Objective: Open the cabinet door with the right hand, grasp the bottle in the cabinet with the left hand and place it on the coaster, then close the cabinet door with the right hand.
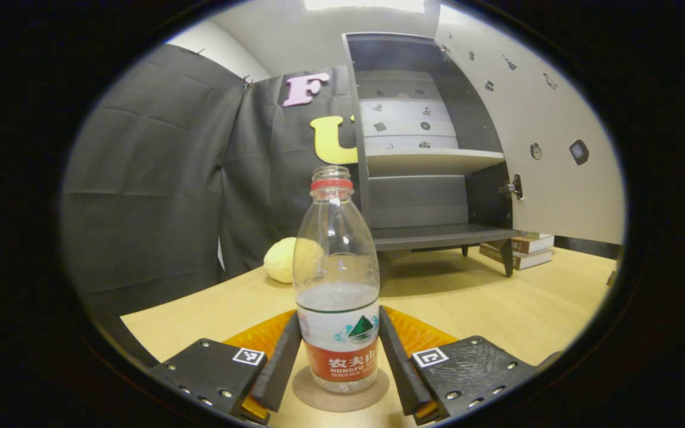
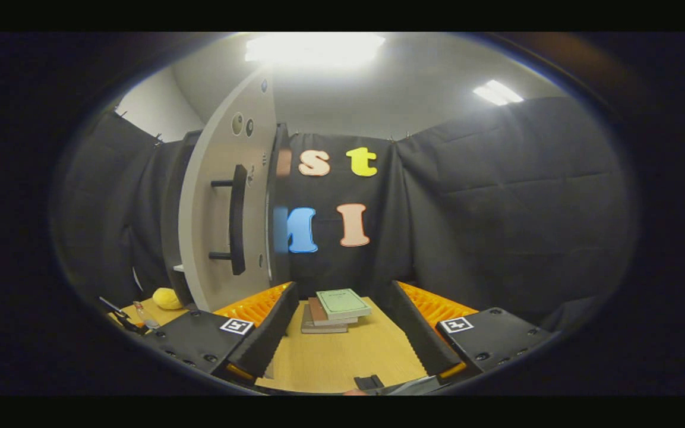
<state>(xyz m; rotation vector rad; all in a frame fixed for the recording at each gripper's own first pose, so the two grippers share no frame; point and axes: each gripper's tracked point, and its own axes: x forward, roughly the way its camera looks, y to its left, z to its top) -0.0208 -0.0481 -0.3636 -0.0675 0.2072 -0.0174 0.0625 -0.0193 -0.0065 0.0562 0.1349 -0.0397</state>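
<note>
standing between left claw [image 1: 340,356]: bottle [image 1: 336,285]

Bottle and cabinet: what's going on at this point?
The left gripper has its fingers on both sides of the bottle, which stands upright on the coaster. The cabinet is empty, its door open. The right gripper is open, holding nothing, near the door's handle.

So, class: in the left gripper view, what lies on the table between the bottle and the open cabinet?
In the left gripper view, only bare table lies between the bottle and the cabinet; a yellow ball sits off to the left, behind the bottle.
</note>
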